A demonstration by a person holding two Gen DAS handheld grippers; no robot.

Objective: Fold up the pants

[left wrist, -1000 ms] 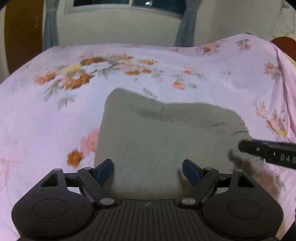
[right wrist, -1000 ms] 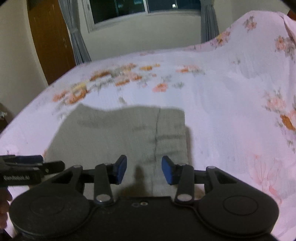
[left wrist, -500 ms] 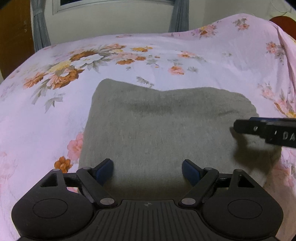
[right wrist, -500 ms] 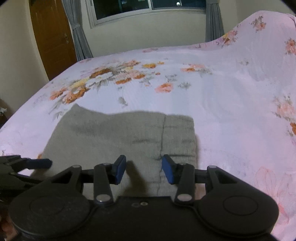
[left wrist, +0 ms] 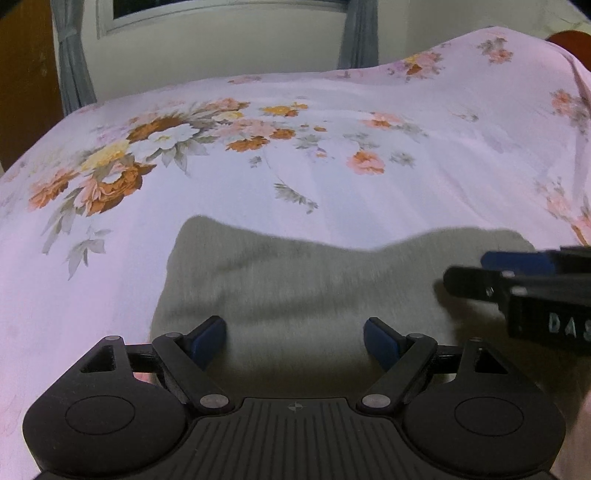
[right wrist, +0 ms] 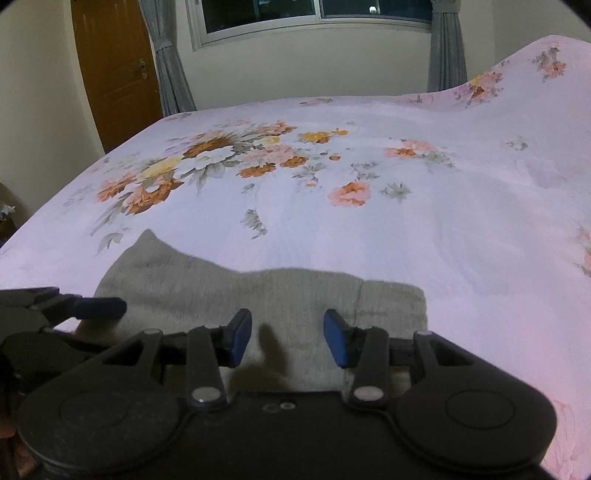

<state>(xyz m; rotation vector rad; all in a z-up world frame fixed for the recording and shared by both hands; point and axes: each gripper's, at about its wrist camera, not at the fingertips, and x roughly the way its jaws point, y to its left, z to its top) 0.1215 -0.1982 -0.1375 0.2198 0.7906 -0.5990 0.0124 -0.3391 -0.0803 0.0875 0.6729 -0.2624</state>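
Note:
The grey pants [left wrist: 303, 280] lie folded into a flat rectangle on the floral bedspread [left wrist: 295, 155]; they also show in the right wrist view [right wrist: 236, 295]. My left gripper [left wrist: 294, 343] is open and empty, hovering over the near edge of the pants. My right gripper [right wrist: 288, 338] is open and empty, above the near right part of the pants. The right gripper's fingers [left wrist: 517, 266] enter the left wrist view from the right. The left gripper's fingertips [right wrist: 99, 308] show at the left of the right wrist view.
The pink floral bedspread [right wrist: 332, 177] covers a wide bed. It rises over a hump [right wrist: 535, 74] at the back right. A wall with a window [right wrist: 314, 14] and grey curtains is behind. A brown door [right wrist: 114, 70] stands at the left.
Both grippers have drawn back and tilted up, so the pants sit lower and nearer in both views. Both stay open and empty. The pants have not moved.

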